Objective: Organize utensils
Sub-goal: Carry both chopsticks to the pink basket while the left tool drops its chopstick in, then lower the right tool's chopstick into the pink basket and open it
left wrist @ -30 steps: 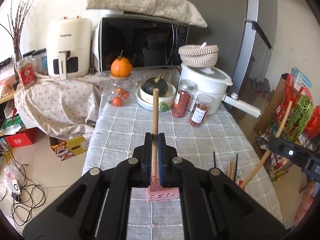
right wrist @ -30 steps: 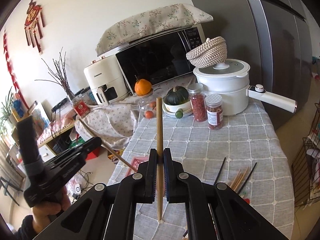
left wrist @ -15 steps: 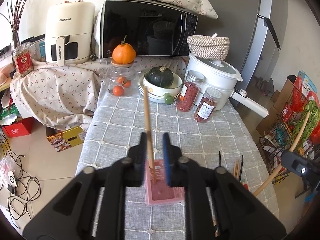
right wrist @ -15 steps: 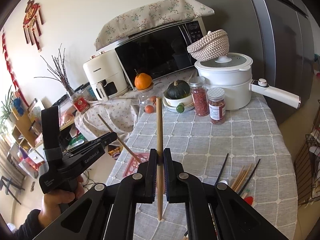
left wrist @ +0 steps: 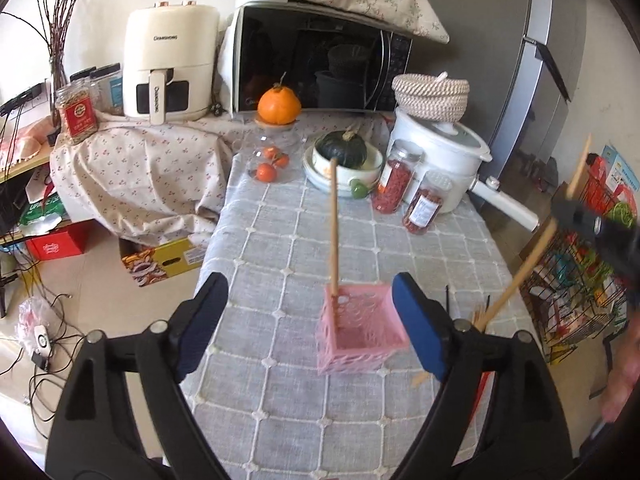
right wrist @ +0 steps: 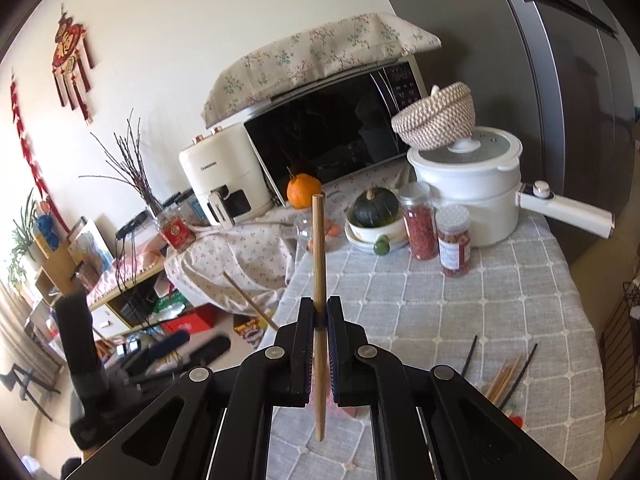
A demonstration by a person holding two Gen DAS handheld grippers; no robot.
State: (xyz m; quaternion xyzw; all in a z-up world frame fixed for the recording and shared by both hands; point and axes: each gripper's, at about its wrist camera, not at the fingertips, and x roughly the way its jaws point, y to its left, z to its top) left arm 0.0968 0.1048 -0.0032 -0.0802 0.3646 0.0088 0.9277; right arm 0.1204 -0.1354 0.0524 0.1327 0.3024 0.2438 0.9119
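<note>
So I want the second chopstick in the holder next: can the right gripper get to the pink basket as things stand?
Probably yes. The pink basket is open-topped with only one chopstick leaning in a corner, and the left gripper is opening around it, holding nothing. The right gripper grips its chopstick upright.

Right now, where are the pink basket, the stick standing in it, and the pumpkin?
pink basket (left wrist: 362, 350): left wrist view, front wall.
stick (left wrist: 333, 232): left wrist view, mid-shaft.
pumpkin (left wrist: 346, 149): left wrist view, dark green top.
</note>
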